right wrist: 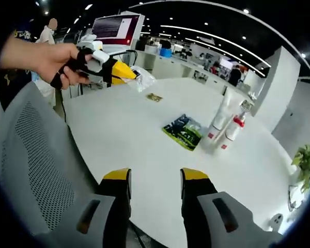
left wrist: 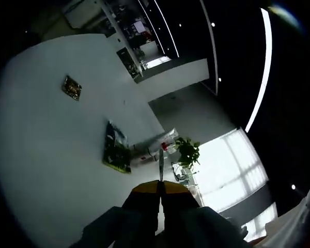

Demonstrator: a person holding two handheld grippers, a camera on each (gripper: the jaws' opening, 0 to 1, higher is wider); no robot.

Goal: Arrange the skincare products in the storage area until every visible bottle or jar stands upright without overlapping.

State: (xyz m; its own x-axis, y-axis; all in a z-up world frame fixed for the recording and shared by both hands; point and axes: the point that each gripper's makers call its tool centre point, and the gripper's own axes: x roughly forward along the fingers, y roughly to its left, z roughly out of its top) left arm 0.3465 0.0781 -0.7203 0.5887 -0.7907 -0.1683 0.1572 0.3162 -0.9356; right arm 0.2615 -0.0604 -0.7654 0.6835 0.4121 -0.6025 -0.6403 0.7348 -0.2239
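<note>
The right gripper (right wrist: 155, 181) is hovering spread over the bench (right wrist: 124, 134); two skincare bottles (right wrist: 225, 124) are standing upright at right. The left gripper (left wrist: 160, 188) is pinching a clear wrapper (right wrist: 143, 77).

the small dark packet (right wrist: 154, 97) far across the white table (right wrist: 119, 129) is too small to read.
</note>
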